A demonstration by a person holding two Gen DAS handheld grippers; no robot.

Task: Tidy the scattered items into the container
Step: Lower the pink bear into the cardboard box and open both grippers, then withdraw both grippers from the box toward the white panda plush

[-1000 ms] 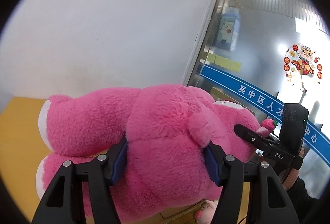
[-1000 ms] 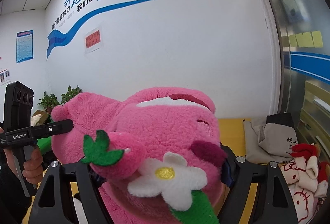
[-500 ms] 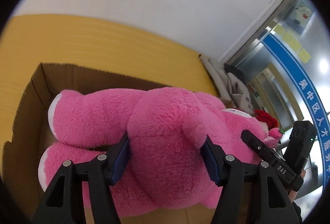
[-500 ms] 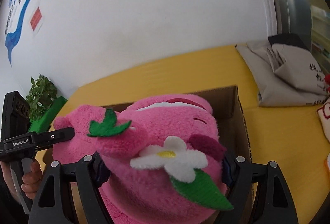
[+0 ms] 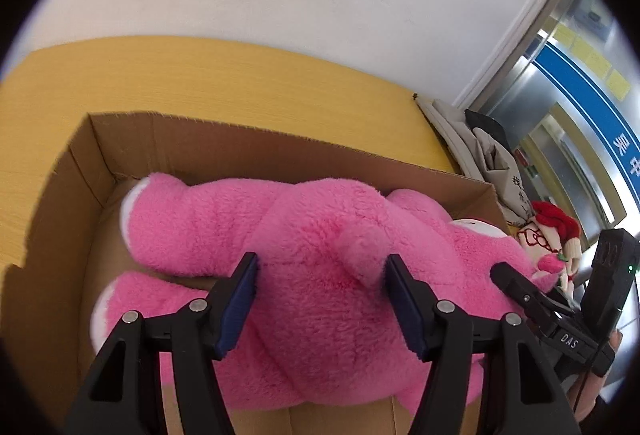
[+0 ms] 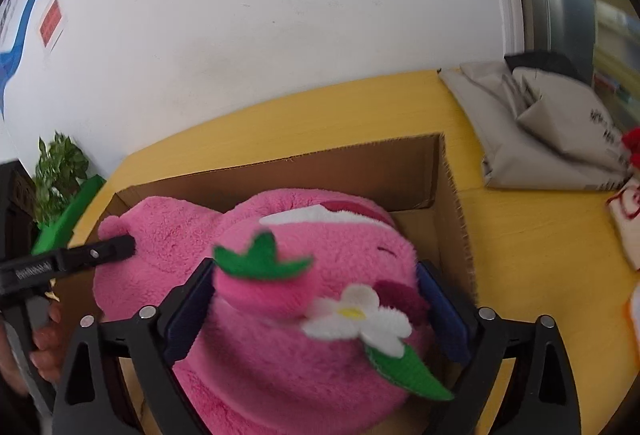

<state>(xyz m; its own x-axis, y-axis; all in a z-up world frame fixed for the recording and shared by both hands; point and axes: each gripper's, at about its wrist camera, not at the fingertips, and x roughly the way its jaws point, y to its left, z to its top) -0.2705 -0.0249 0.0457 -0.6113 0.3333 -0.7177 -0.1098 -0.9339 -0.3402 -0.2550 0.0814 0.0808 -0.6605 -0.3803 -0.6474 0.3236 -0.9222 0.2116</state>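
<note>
1. Our left gripper (image 5: 322, 299) clamps its fingers on the pink plush bear's (image 5: 320, 255) body.
2. Our right gripper (image 6: 316, 309) is opening its fingers around the bear's head; contact unclear.
3. Bear lies in the cardboard box (image 5: 60, 203) on the yellow bench (image 5: 240, 87).

Both wrist views close, angled down — share pink plush (image 5: 320, 255) (image 6: 280, 315).

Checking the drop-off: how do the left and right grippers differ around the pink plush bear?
The left gripper pinches the pink plush bear at the rump beside the tail, pads sunk in fur; the right gripper brackets its head. The left jaws are clamped and narrower; the right jaws are opening, blue pads bared. Both reach into the cardboard box where the bear lies.
</note>
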